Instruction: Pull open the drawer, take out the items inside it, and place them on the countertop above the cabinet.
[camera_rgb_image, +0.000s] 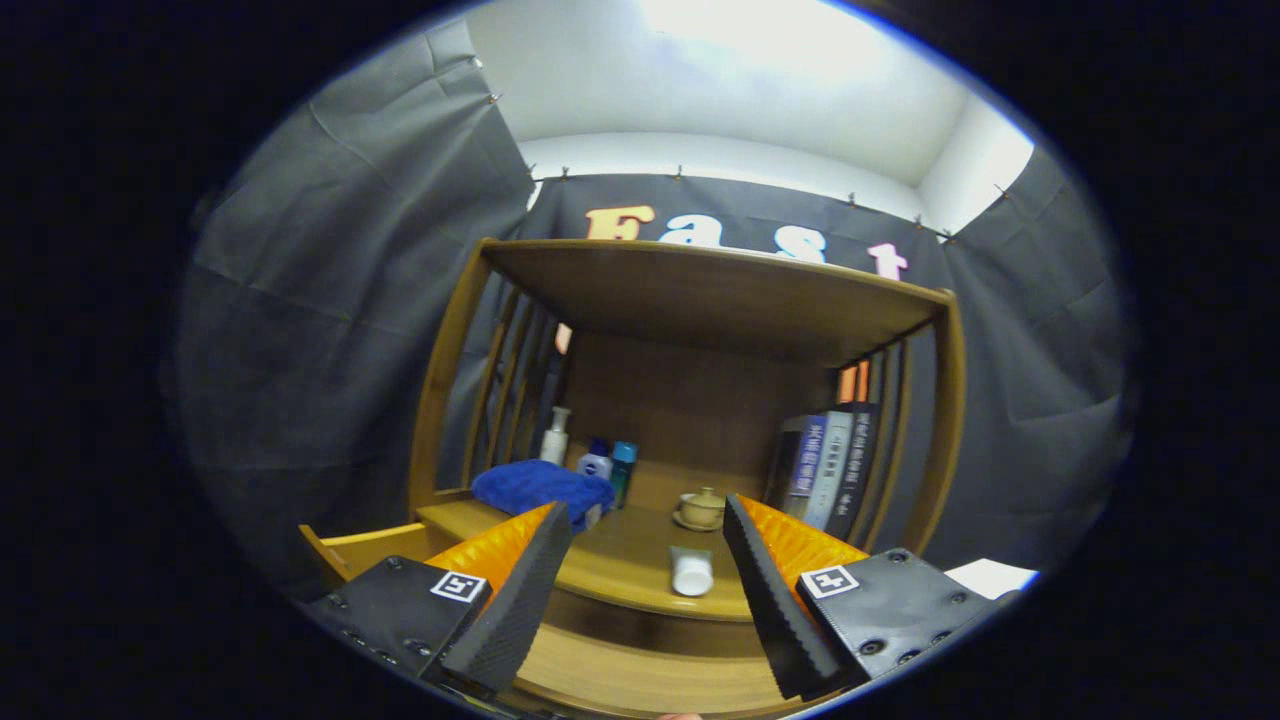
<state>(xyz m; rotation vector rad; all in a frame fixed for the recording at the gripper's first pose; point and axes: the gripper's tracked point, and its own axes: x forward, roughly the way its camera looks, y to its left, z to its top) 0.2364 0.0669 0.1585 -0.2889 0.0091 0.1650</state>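
My gripper (648, 520) is open, its two fingers spread wide with nothing between them. Just beyond the fingers lies the wooden countertop (620, 565) of the cabinet. A small white tube (692, 572) lies on the countertop between the fingers, close to its front edge. A blue cloth (540, 485) is heaped on the countertop behind the left finger. The pulled-out drawer (650, 675) shows below the countertop's edge, and its left wall (365, 550) sticks out beside the left finger. The drawer's inside is mostly hidden.
A wooden shelf frame (720, 300) stands over the countertop with slatted sides. At its back are a pump bottle (555, 437), two small bottles (608, 462), a small lidded pot on a saucer (701, 508), and several upright books (835, 465). White paper (990, 577) lies at right.
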